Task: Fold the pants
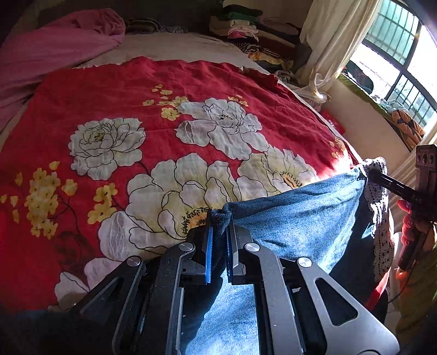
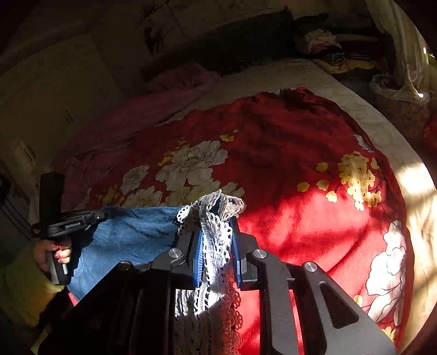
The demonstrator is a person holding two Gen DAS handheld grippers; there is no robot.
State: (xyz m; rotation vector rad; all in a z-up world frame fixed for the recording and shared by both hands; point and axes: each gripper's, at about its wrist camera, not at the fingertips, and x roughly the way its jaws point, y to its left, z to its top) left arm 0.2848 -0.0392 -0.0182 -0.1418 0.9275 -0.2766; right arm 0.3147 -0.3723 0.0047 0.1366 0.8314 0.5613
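Blue denim pants with white lace trim hang stretched between my two grippers above the bed. My left gripper is shut on one bunched corner of the denim edge. My right gripper is shut on the lace-trimmed corner of the pants, with the lace bunched between its blue pads. In the left wrist view the right gripper pinches the far corner. In the right wrist view the left gripper pulls the denim taut, held by a hand. The lower part of the pants drops out of sight.
A red floral bedspread covers the bed below. A pink blanket lies at the far left. Stacked clothes sit at the bed's head. A cream curtain and a barred window are on the right.
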